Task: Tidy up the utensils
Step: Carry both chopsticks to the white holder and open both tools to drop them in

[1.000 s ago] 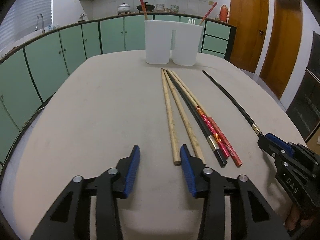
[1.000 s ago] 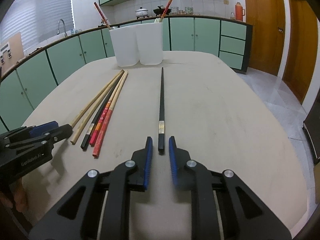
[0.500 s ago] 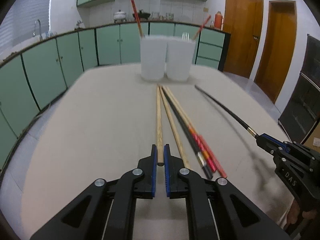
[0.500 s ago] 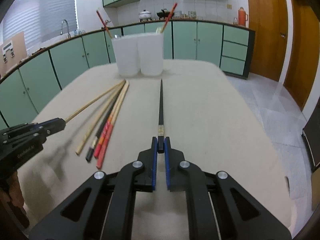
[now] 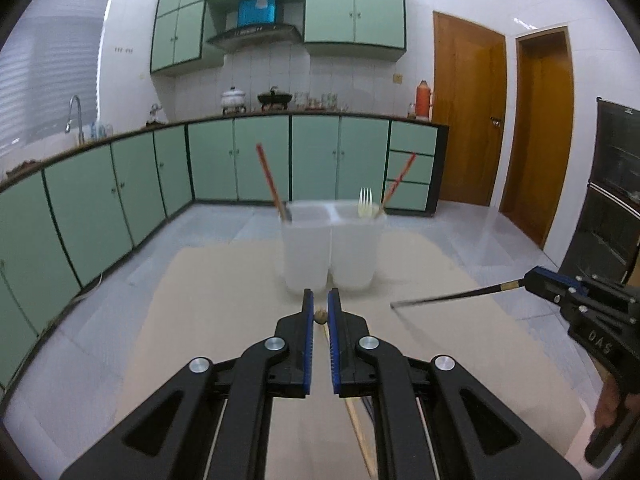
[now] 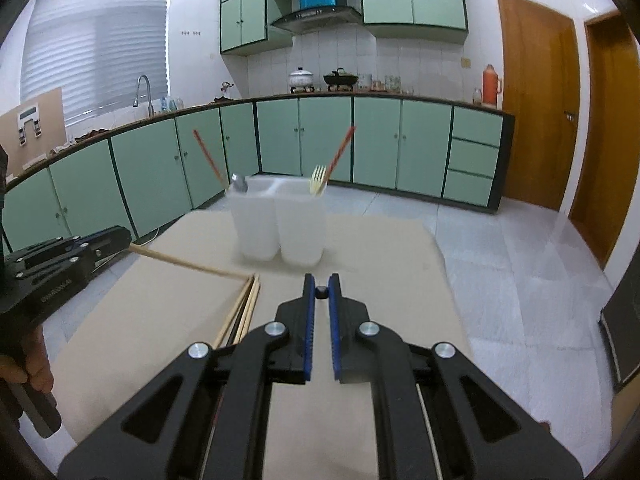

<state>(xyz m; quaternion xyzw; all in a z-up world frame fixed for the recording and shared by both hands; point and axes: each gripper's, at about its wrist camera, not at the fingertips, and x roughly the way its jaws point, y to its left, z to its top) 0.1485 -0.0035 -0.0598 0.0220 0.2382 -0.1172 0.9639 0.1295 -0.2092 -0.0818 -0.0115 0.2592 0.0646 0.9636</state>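
Partway through: the twin white bins (image 6: 280, 224) at the table's (image 6: 380, 248) far end already hold two red chopsticks, a fork (image 6: 318, 178) and a spoon. Several chopsticks (image 6: 244, 308) lie loose on the table at 9 o'clock of the right gripper, waiting their turn. Two are in the air now. The left gripper (image 5: 320, 316) is clamped on a wooden chopstick (image 6: 188, 265), end-on between its pads. The right gripper (image 6: 321, 292) pinches a black chopstick (image 5: 452, 298) the same way. Both grippers sit above the table, angled down toward the bins at 12 o'clock, each stick slanting inward.
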